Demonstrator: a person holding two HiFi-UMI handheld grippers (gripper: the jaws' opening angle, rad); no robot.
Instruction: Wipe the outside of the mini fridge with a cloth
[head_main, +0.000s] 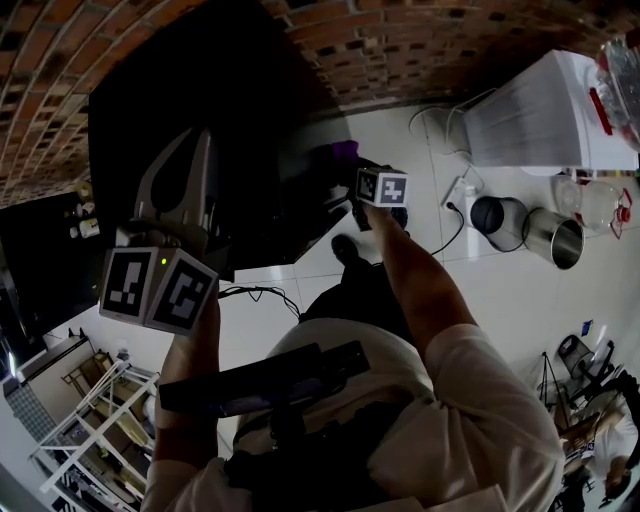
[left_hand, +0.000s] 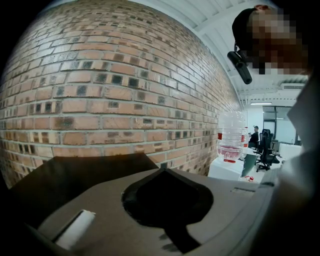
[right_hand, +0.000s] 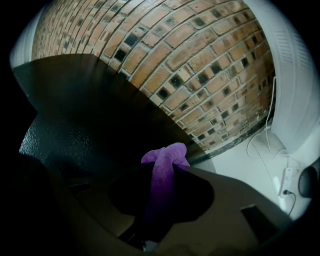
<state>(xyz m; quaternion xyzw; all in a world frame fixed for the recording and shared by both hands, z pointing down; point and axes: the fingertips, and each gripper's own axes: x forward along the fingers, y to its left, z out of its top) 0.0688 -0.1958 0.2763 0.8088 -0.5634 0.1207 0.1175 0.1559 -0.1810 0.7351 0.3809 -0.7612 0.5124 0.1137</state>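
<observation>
At the left, the left tongs (head_main: 192, 150) are pressed together with nothing between them and hang above the top of the black mini fridge (head_main: 250, 120). Further right, the right tongs (head_main: 345, 170) pinch the purple cloth (head_main: 344, 151) close at the fridge's side, low near the floor; real contact I cannot confirm. To wipe well, I think the cloth should lie flat on the panel and go in long overlapping strokes, under a firm grip. Only the right gripper view shows the grained panel and the bunched cloth; only the head view shows both tongs around the fridge
</observation>
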